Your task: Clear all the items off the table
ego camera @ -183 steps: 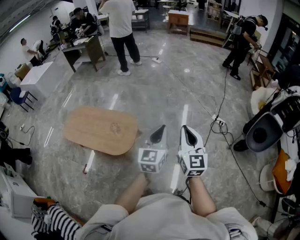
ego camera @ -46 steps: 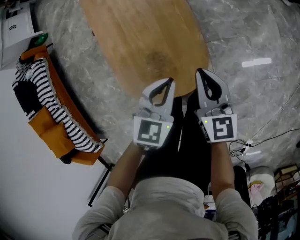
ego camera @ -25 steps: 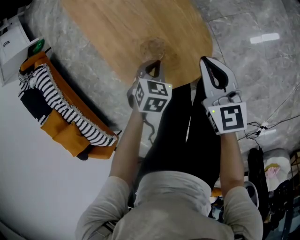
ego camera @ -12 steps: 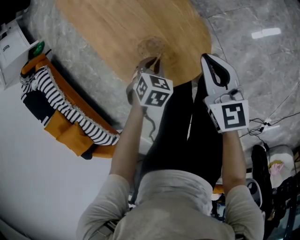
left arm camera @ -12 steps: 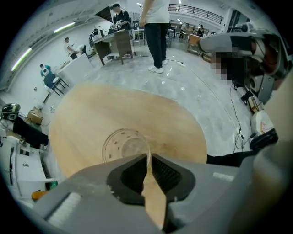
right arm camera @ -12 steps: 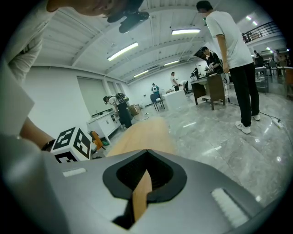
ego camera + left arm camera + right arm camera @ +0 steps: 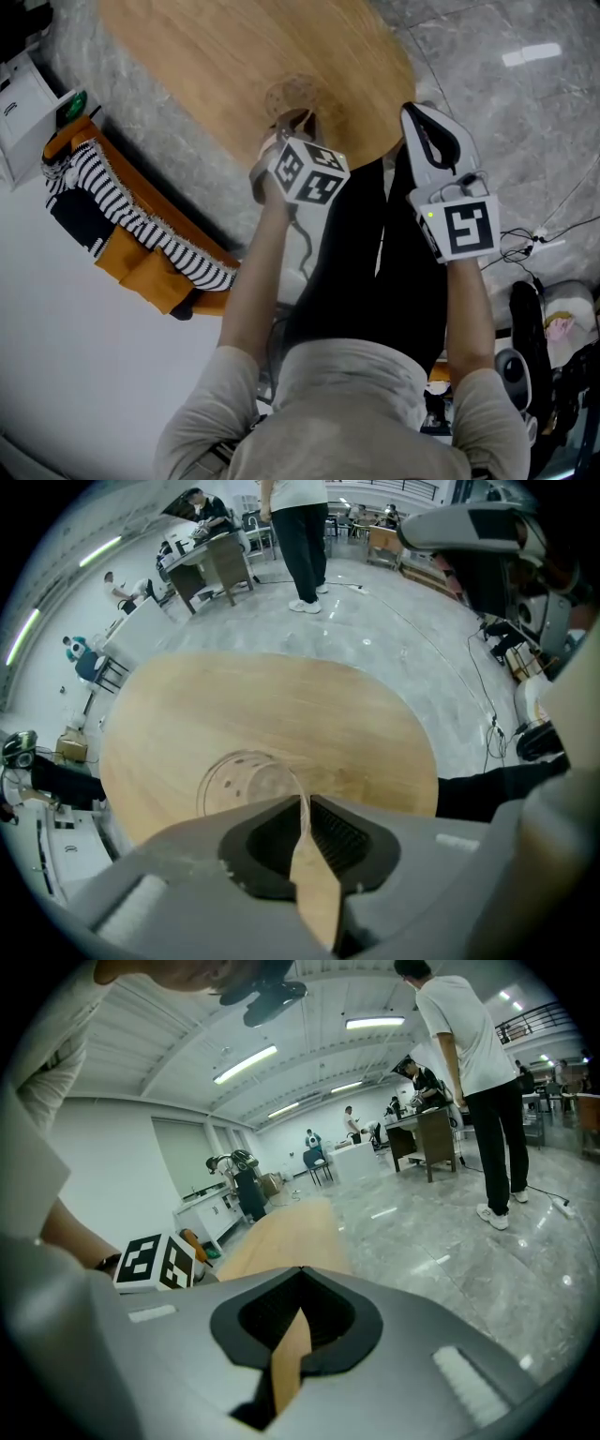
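Now the left gripper (image 7: 295, 117) has swung onto the clear cup (image 7: 292, 94).
Jaws pinch its near wall, ready to lift off the table (image 7: 216, 47); right gripper (image 7: 419, 112) closed, empty.

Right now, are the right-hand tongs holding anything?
No, the right tongs are shut on nothing, with only the wooden table visible beyond them.
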Demonstrator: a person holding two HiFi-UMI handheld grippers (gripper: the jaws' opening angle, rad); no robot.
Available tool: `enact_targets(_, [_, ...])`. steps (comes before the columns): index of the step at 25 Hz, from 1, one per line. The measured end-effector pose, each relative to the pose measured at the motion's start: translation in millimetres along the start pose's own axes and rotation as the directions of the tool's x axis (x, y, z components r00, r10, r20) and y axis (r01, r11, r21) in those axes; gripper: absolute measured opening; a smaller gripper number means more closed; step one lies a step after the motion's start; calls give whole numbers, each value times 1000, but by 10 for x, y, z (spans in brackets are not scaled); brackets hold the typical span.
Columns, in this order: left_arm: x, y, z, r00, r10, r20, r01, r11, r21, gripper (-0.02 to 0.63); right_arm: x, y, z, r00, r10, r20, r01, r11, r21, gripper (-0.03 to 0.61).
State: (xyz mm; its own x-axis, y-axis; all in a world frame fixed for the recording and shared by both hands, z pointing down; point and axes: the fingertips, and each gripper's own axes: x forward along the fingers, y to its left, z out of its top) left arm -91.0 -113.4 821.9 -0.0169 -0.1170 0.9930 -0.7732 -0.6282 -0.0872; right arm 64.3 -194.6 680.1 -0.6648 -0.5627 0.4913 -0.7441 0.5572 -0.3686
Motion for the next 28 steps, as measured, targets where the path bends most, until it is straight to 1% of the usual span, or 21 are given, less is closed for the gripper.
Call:
enact_targets(9, [124, -4, 24, 998, 7, -61, -2, 997, 81, 43, -15, -170, 13, 1000, -21, 1, 21, 1000, 9, 6])
enact_targets(16, [232, -17, 15, 994, 1, -110, 10, 995, 101, 52, -19, -233, -23, 1000, -24, 0, 24, 1000, 19, 6])
enact_targets(22, [329, -10, 38, 992, 8, -127, 8, 992, 125, 52, -37, -275, -18, 999, -33, -5, 33, 999, 28, 6])
enact_targets(24, [365, -26, 32, 989, 7, -146, 14, 990, 140, 52, -50, -294, -29, 999, -37, -8, 37, 999, 30, 6])
enact_targets(28, [382, -24, -21, 983, 29, -184, 6, 981, 192, 52, -103, -299, -73, 999, -38, -13, 39, 999, 31, 8])
